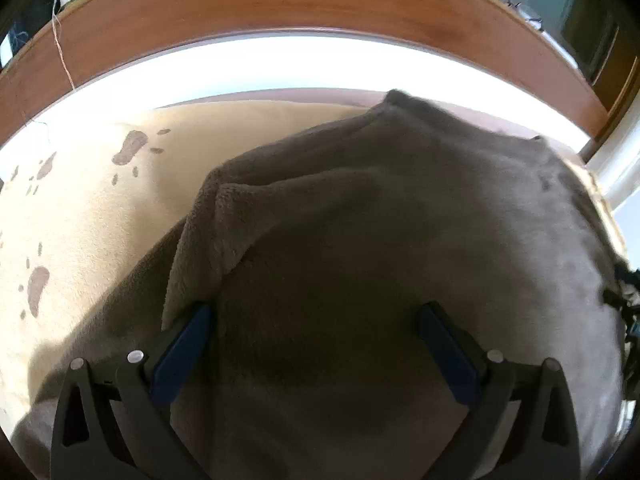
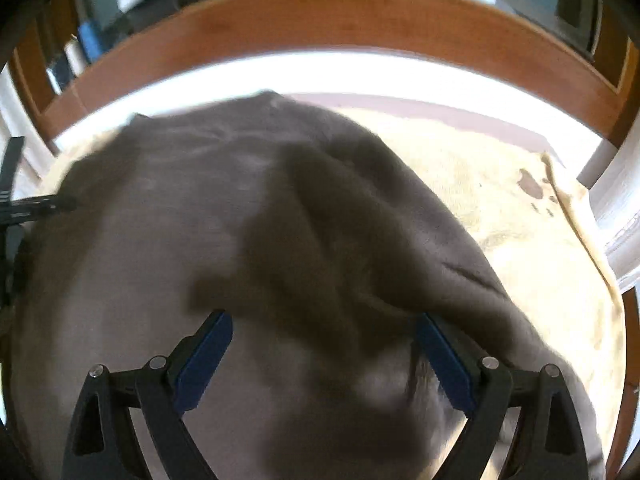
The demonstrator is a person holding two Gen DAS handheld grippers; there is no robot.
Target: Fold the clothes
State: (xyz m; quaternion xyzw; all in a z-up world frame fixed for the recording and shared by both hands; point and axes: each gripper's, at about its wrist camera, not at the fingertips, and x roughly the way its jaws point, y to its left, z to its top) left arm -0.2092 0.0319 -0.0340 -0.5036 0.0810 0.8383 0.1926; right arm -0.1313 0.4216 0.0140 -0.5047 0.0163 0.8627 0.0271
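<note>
Left wrist: left gripper (image 1: pixel 316 320) jaws spread wide, nothing between them, low over a grey fleece (image 1: pixel 400 240) lying on a cream blanket (image 1: pixel 88 208) with brown spots. A fold flap sticks up near the left finger. Wooden frame (image 1: pixel 280 8) behind.

Right wrist: right gripper (image 2: pixel 324 328) also spread wide, empty, over the same fleece (image 2: pixel 160 240), blurred. Blanket (image 2: pixel 540 260) to the right, other gripper's black parts at far left.

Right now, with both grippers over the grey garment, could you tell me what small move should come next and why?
Probably lower and close the left gripper on the turned-over edge by its left finger. Both grippers, the right gripper too, stand open with grey garment between the fingers and nothing pinched, on the cream blanket.
</note>
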